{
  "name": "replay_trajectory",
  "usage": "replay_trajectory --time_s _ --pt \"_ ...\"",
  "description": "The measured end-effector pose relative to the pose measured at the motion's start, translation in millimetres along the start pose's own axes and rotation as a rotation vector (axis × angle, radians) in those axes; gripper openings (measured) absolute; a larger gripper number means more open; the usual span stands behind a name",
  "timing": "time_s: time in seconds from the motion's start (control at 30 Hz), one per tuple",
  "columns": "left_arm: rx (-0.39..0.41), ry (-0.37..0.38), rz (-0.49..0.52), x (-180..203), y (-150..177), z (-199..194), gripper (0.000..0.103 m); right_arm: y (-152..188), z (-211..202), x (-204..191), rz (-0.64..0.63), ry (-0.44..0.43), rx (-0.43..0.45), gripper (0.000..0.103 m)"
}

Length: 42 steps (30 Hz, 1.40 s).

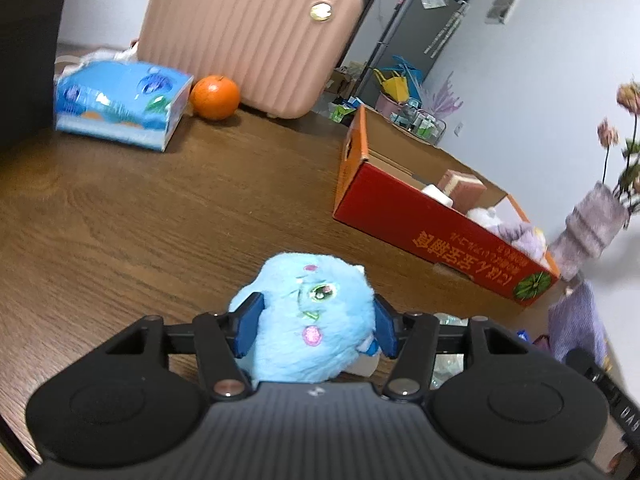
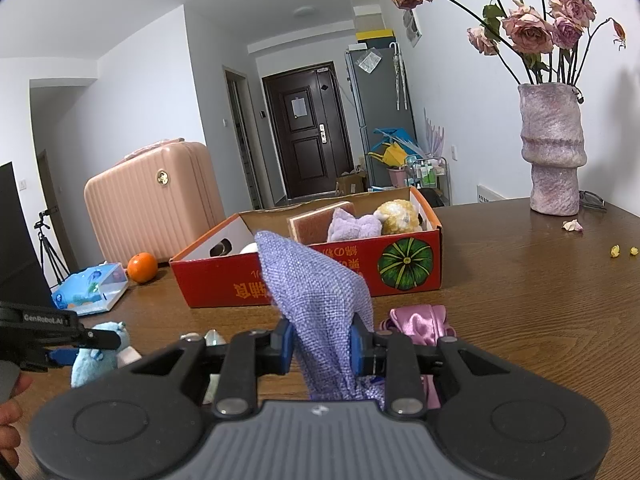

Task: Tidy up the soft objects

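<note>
My left gripper (image 1: pixel 316 326) is shut on a fluffy light-blue plush toy (image 1: pixel 308 320) and holds it over the brown table, left of the red cardboard box (image 1: pixel 420 220). The toy also shows in the right wrist view (image 2: pixel 100 354), with the left gripper's fingers (image 2: pixel 64 356) on it. My right gripper (image 2: pixel 322 346) is shut on a lilac woven cloth (image 2: pixel 316 300) that stands up between its fingers, in front of the box (image 2: pixel 320 280). The box holds a sponge (image 2: pixel 320 222), a lilac plush (image 2: pixel 354 228) and a yellow plush (image 2: pixel 400 212). A pink satin pouch (image 2: pixel 418 322) lies on the table behind my right gripper.
A pink suitcase (image 1: pixel 256 28), an orange (image 1: pixel 215 97) and a blue tissue pack (image 1: pixel 120 104) stand at the far side of the table (image 1: pixel 160 208). A purple vase with dried roses (image 2: pixel 554 148) stands at the right, with fallen petals (image 2: pixel 572 225) near it.
</note>
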<state>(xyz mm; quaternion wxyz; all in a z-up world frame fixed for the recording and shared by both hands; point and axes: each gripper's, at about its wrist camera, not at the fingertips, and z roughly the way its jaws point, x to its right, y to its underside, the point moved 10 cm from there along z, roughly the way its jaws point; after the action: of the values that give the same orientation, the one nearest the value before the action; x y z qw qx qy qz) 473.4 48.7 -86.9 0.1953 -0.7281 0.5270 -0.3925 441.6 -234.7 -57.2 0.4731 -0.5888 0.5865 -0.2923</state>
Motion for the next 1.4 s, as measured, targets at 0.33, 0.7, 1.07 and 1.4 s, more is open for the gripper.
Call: replay_trajectory --time_s 0.33,0.7,1.07,1.4 --pt "0.022 0.002 -0.007 -1.9 -4.5 -5.9 0.047 0.8 0.0 -0.6 -0.003 -0.003 0.001 0.026" --pt "0.097 -0.021 0.069 10.3 -10.4 -19.9 0.034 1.5 -1.0 -2.2 -0.006 -0.01 0.006 0.026" --pt "0.172 -0.026 0.154 28.1 -15.1 -36.1 0.033 -2.7 -4.0 -2.0 -0.006 -0.013 0.011 0.026" --pt "0.23 0.012 0.203 54.5 -29.0 -51.0 0.033 -25.4 -9.9 -1.8 0.001 -0.029 0.043 0.026"
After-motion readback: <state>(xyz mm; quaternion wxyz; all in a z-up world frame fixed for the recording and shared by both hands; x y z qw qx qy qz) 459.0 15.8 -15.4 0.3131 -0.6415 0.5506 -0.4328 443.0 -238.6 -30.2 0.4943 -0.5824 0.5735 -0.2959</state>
